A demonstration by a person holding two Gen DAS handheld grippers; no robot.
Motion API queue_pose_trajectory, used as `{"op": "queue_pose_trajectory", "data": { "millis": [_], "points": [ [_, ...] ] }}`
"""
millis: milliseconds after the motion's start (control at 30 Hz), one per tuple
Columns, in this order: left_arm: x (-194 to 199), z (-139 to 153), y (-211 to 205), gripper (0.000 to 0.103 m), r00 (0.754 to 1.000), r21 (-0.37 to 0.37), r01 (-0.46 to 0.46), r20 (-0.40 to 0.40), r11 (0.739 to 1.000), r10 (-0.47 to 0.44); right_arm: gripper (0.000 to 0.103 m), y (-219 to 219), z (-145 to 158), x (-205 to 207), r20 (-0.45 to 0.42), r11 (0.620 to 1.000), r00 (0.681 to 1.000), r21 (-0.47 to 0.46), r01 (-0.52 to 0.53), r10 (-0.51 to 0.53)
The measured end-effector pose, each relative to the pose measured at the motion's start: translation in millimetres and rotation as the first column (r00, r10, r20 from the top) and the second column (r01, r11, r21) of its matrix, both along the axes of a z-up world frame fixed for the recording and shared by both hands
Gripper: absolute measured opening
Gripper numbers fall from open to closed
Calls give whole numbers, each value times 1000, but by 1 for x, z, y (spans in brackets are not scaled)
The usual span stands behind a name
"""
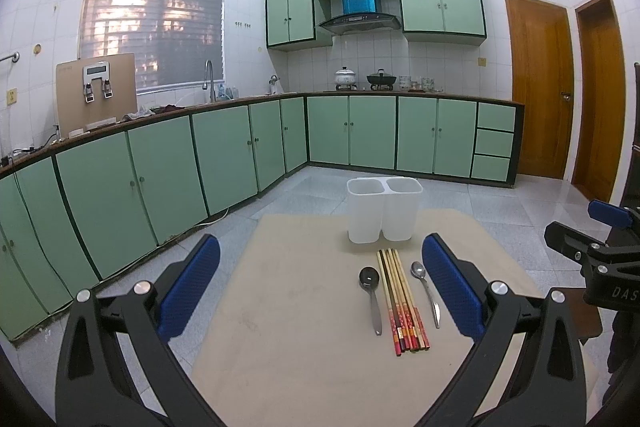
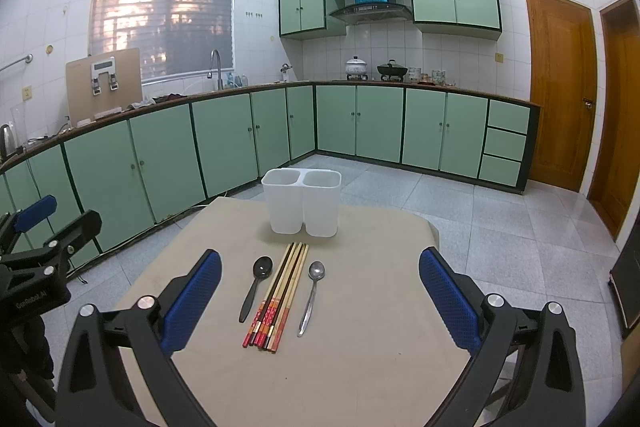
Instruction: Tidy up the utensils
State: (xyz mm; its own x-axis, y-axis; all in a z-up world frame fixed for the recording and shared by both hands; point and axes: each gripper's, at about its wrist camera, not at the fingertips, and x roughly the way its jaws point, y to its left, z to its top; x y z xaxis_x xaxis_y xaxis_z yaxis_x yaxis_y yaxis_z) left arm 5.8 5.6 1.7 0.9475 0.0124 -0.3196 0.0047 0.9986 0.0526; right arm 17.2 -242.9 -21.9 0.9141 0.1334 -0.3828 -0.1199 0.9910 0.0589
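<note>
Both grippers hover over the bench (image 2: 360, 367), fingers spread wide, nothing held: left gripper (image 1: 320, 283), right gripper (image 2: 320, 287). Between the right fingers lie the utensils, flat, side by side, long axes roughly 12-to-6, bowls and tips at 12. Black spoon (image 2: 256, 285) at left, chopsticks (image 2: 280, 295) bundled in the middle, steel spoon (image 2: 312, 295) at right, apart from each other. All look light, stiff; steel likely slick, chopsticks may roll or scatter. Best pinched mid-handle, across the shaft. Two-compartment white holder (image 2: 302, 203) stands upright just beyond at 12, looks empty.
</note>
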Motion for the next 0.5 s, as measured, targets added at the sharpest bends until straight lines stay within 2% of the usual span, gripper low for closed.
{"op": "queue_pose_trajectory", "data": {
  "millis": [200, 333, 500],
  "points": [
    [24, -10, 4, 98, 999, -3, -7, -47, 1000, 6, 97, 0, -13, 16, -41, 1000, 999, -11, 9, -10],
    [65, -34, 7, 98, 989, 14, -4, -150, 1000, 6, 97, -1, -29, 49, -109, 1000, 994, -2, 28, -28],
    [111, -67, 12, 98, 972, 42, -12, -234, 999, 22, 93, -5, -60, 99, -208, 999, 977, -2, 41, -41]
  ]
}}
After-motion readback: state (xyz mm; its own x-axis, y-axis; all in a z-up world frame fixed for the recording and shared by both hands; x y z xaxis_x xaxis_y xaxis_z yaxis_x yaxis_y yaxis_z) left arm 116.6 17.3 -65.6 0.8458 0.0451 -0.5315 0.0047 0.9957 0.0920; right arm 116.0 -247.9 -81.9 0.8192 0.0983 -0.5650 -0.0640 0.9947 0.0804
